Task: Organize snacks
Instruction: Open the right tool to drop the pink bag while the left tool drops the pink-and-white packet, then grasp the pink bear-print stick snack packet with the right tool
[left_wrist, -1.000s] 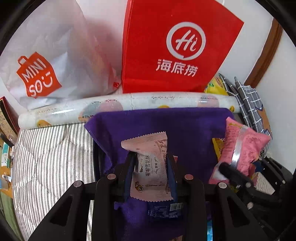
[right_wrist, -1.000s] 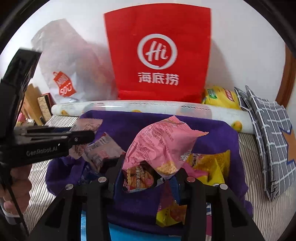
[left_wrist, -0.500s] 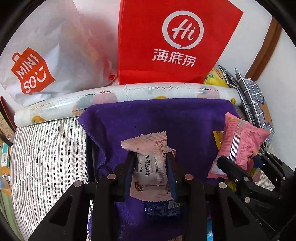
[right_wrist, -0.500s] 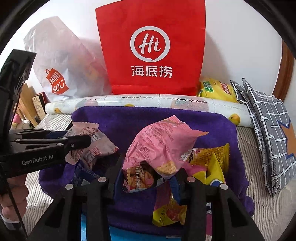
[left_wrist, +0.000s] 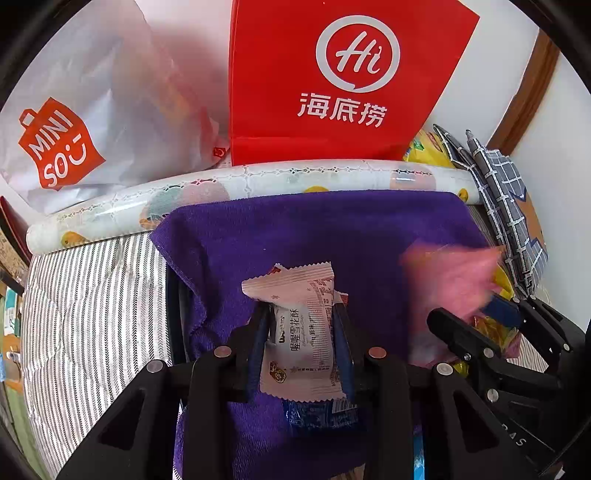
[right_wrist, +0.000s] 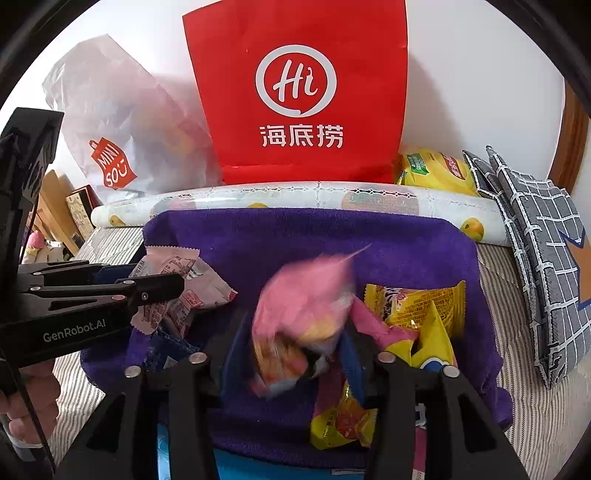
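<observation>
While the left gripper (left_wrist: 301, 332) clamps a 雪花酥 packet (left_wrist: 299, 332), the right gripper (right_wrist: 291, 350) grips a blurred pink bag (right_wrist: 303, 306).

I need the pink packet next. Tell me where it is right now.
The pink packet sits between the right gripper fingers over the purple towel, blurred; yellow packets lie just to its right.

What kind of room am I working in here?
Probably a bedroom at home: striped bedding underneath, a checked cushion against the wall, shopping bags propped behind the purple towel.
</observation>
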